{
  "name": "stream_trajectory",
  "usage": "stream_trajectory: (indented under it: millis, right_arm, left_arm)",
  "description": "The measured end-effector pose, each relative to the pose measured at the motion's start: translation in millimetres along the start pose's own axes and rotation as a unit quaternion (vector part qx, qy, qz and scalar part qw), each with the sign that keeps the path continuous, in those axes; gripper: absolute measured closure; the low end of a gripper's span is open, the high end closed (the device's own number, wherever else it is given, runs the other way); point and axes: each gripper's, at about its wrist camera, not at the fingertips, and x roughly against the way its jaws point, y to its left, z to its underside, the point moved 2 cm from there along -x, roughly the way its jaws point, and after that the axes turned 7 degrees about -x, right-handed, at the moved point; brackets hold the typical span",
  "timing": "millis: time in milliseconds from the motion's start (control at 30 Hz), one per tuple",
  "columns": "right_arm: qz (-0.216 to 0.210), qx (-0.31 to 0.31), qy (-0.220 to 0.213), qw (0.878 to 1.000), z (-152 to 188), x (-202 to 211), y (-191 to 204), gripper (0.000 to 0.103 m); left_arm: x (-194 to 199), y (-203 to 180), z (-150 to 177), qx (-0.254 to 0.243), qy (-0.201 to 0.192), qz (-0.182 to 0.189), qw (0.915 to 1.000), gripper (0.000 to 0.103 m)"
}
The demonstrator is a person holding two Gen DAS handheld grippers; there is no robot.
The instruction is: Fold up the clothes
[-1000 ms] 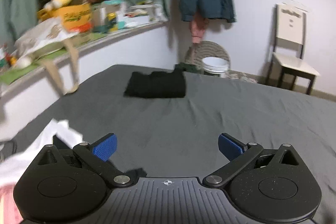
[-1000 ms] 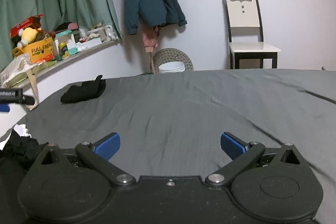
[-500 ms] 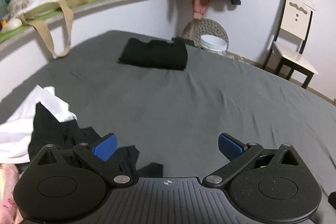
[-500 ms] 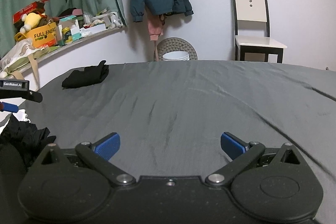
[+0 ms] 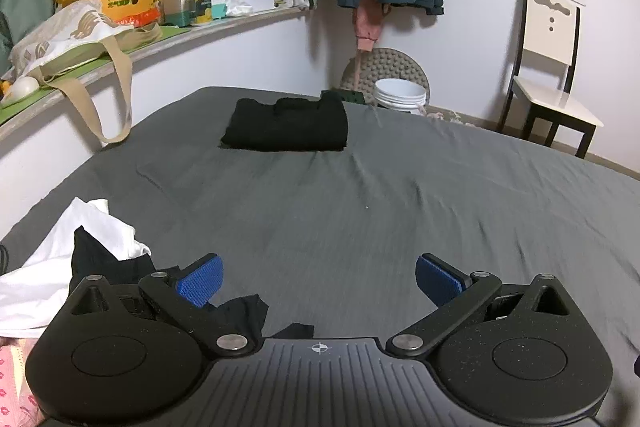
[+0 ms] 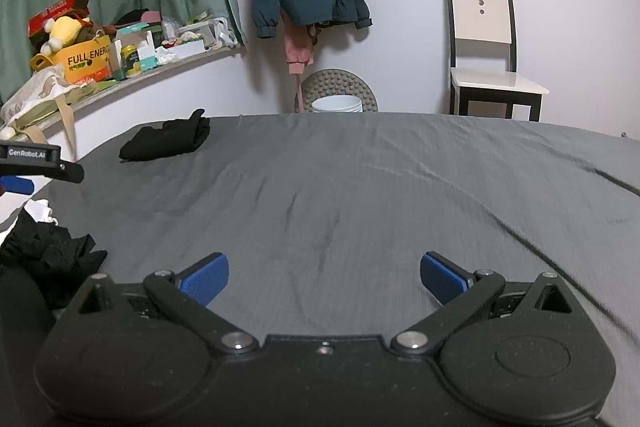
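Left wrist view: black garment (image 5: 100, 267) partly hidden behind left claw (image 5: 318, 281), atop white cloth (image 5: 48, 267). Both claws spread, empty; right claw (image 6: 324, 277) over grey bed (image 6: 360, 187). Folded black clothes (image 5: 286, 125) at far edge.

A black garment (image 5: 286, 125) lies folded into a neat rectangle — flat, at the far left of the bed (image 5: 400, 195). Near the bed's left edge sits a loose heap — crumpled black cloth (image 5: 108, 265) over white cloth (image 5: 60, 259).
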Motion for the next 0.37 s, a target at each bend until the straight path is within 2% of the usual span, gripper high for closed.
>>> stream_trajectory:
  millis: [367]
  right_arm:
    - [-0.002,0.008,0.006,1.0,0.6,-1.9,0.1,0.0]
  left_arm:
    - [1.1,1.5,0.8,0.003,-0.005,0.0,1.0,0.0]
